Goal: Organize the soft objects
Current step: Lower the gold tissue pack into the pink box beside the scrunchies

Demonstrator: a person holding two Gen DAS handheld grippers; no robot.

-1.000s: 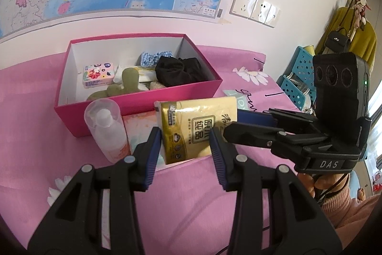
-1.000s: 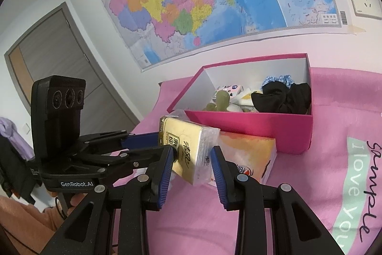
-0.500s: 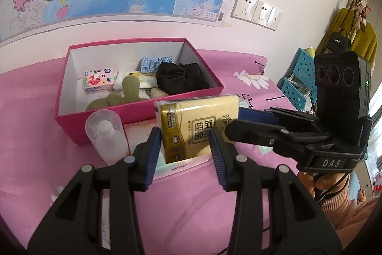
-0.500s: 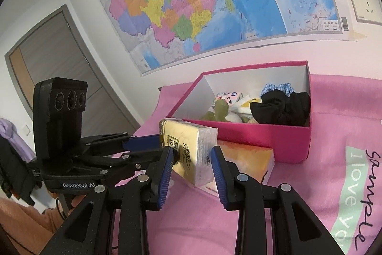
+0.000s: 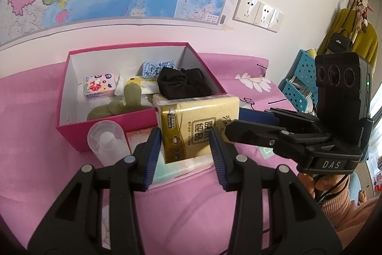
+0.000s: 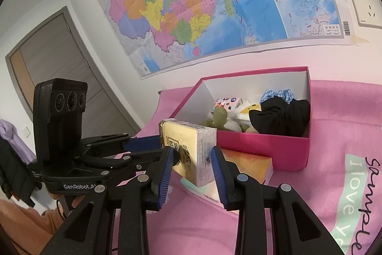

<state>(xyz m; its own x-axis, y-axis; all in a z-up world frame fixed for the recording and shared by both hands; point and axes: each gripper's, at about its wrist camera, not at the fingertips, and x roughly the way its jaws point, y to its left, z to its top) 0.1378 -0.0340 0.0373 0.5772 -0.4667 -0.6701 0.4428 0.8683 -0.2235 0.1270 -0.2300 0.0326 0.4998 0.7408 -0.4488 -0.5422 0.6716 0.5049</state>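
A yellow tissue pack hangs in the air just in front of the pink box, above a flat pastel pack. My left gripper is shut on the pack's near left end. From the other side, my right gripper is shut on its right end. Inside the box lie a floral tissue pack, a green plush, a black cloth and a blue checked scrunchie.
A clear capped bottle stands against the box's front wall, left of my left fingers. Pink cloth covers the surface. Blue baskets and hanging clothes are at the far right. A map hangs on the wall behind.
Both grippers have lifted the yellow tissue pack a little off the flat pack, toward the box. Neither grip has changed.
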